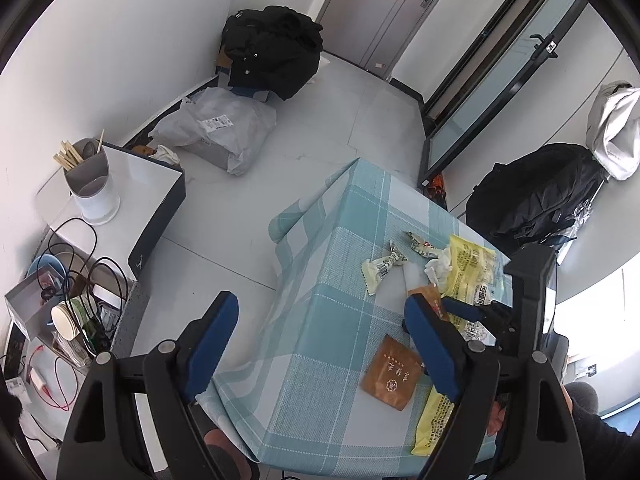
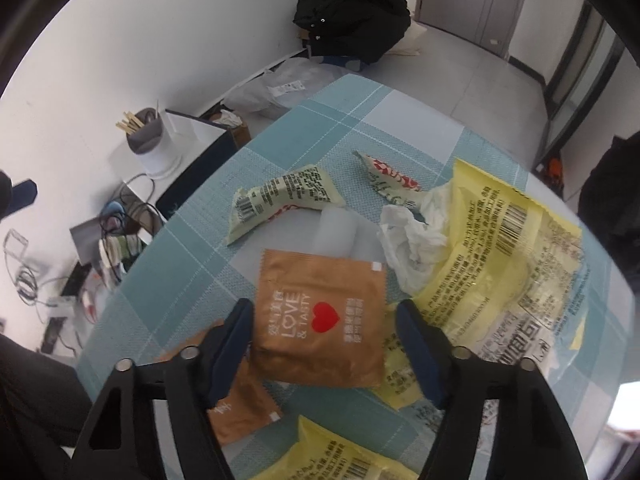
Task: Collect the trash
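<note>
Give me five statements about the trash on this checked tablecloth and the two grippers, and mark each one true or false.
1. The brown wrapper with a red heart lies between the right gripper fingers. True.
2. The left gripper clamps a wrapper. False: it is open, nothing between its fingers.
3. A crumpled white tissue lies beside the large yellow wrapper. True.
4. The tablecloth is red. False: it is checked teal and white.
5. Chopsticks stand in a grey holder off the table. True.

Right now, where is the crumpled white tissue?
In the right wrist view, the crumpled white tissue lies on the table right of centre, against the big yellow wrapper.
</note>
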Demonstrator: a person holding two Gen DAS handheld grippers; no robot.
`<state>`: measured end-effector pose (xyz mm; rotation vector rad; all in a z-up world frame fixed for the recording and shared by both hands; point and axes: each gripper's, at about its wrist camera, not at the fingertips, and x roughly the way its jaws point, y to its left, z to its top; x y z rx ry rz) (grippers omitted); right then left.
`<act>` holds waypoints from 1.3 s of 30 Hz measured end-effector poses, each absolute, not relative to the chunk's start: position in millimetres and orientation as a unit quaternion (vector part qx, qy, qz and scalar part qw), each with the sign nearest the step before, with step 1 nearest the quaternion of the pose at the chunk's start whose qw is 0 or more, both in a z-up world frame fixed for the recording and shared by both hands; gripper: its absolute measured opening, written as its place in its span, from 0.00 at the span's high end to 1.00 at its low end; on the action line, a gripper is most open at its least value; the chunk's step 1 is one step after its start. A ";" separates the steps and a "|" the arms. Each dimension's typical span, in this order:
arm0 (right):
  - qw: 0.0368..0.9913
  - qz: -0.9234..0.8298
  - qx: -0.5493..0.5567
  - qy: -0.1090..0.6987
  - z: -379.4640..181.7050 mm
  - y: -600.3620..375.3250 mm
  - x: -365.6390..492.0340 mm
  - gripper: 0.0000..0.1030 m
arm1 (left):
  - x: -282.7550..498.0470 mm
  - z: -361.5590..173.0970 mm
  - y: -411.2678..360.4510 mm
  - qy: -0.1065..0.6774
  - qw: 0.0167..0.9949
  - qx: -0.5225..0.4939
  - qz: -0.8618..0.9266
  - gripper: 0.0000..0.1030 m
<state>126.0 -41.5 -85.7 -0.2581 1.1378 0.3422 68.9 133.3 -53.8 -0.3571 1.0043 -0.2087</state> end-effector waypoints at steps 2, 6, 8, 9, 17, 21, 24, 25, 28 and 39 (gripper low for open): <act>0.821 0.169 -0.124 0.532 -85.6 -42.0 121.1 0.37 | 68.2 -53.7 132.7 0.478 0.856 -0.169 -0.099 0.20; 0.826 0.179 -0.115 0.522 -80.6 -46.8 114.4 0.47 | 67.7 -54.1 131.1 0.479 0.857 -0.164 -0.097 0.20; 0.829 0.179 -0.099 0.521 -78.3 -51.5 113.2 0.47 | 67.8 -55.3 129.6 0.481 0.857 -0.160 -0.096 0.20; 0.830 0.184 -0.089 0.519 -76.4 -55.1 111.2 0.47 | 67.5 -56.2 128.7 0.482 0.856 -0.158 -0.096 0.19; 0.848 0.203 -0.057 0.486 -49.8 -78.9 87.0 0.48 | 63.2 -60.2 113.4 0.485 0.864 -0.101 -0.087 0.20; 0.860 0.207 -0.044 0.465 -29.2 -95.1 68.2 0.48 | 58.2 -62.2 91.5 0.483 0.865 -0.058 -0.119 0.20; 0.866 0.204 -0.040 0.455 -19.4 -107.1 54.4 0.47 | 54.8 -68.9 72.3 0.494 0.856 -0.032 -0.149 0.20; 0.868 0.202 -0.040 0.451 -15.9 -113.2 47.9 0.47 | 54.1 -72.4 63.9 0.499 0.851 -0.021 -0.162 0.20; 0.875 0.189 -0.041 0.443 -10.8 -127.3 33.1 0.47 | 51.4 -81.7 45.6 0.509 0.841 0.011 -0.183 0.19; 0.891 0.175 -0.026 0.419 -1.1 -158.6 3.6 0.47 | 47.6 -119.9 5.4 0.555 0.801 0.125 -0.185 0.19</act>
